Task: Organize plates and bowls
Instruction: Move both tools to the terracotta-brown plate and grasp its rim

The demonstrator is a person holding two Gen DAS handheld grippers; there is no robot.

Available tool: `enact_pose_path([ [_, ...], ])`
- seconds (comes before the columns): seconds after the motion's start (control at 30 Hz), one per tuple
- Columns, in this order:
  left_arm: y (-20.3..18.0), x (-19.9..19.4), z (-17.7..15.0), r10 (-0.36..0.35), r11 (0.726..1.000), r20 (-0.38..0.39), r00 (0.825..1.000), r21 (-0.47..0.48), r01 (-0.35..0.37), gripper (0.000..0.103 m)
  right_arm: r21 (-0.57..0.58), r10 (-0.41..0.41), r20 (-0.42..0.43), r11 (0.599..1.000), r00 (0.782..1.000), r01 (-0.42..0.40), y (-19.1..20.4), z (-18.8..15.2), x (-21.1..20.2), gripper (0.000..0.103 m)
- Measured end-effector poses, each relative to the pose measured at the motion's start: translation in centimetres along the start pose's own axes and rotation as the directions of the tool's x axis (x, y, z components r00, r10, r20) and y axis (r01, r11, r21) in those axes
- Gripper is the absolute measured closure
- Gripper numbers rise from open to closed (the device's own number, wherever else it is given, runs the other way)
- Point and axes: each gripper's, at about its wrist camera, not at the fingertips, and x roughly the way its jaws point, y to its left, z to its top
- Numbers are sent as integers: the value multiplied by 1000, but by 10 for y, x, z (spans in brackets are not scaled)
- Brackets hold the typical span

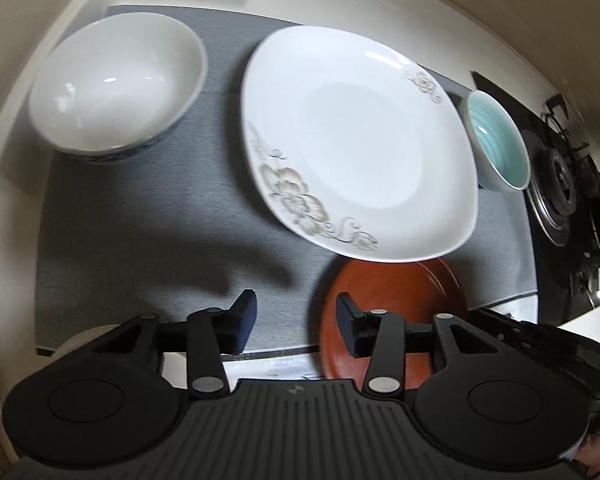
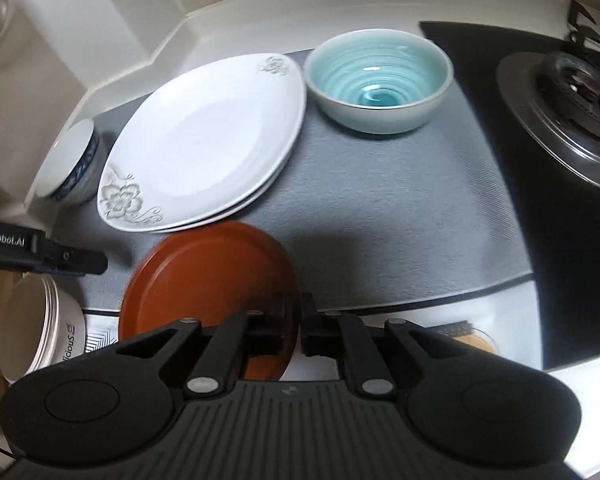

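Note:
A red-brown plate (image 2: 208,280) is held by its near right rim in my right gripper (image 2: 300,324), which is shut on it, above the grey mat (image 2: 380,216). It also shows in the left wrist view (image 1: 396,288), just in front of the white flowered plates. Two stacked white plates with a grey flower pattern (image 2: 204,144) lie on the mat; they also show in the left wrist view (image 1: 360,148). A teal ribbed bowl (image 2: 376,80) stands to their right. A white bowl with a blue outside (image 1: 116,84) stands at the far left. My left gripper (image 1: 296,320) is open and empty over the mat's near edge.
A gas hob burner (image 2: 572,96) on black glass lies to the right. A round beige tin (image 2: 32,328) stands at the near left counter edge. A white wall ledge (image 2: 172,28) bounds the counter at the back. My left gripper's body (image 2: 40,252) shows at the left.

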Motion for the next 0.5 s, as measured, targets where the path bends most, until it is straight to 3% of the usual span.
enact_pose_path([
  [0.07, -7, 4, -1, -17, 1000, -18, 1000, 24, 17, 49, 8, 2, -2, 1000, 1000, -2, -2, -6, 0, 68],
  [0.1, -10, 7, -1, -23, 999, -27, 999, 37, 24, 47, 9, 0, -7, 1000, 1000, 0, -2, -9, 1, 65],
  [0.33, -27, 40, -8, 11, 993, -100, 995, 115, 1, 41, 37, 21, -23, 999, 1000, -21, 1, -25, 8, 64],
  [0.43, -36, 42, -11, 23, 988, -80, 997, 155, -10, 50, 20, 15, -17, 1000, 1000, -15, 4, -25, 8, 63],
  [0.5, -40, 43, -13, 50, 982, -60, 997, 183, -38, 70, 5, 11, -6, 1000, 1000, -11, 5, -26, 9, 63],
])
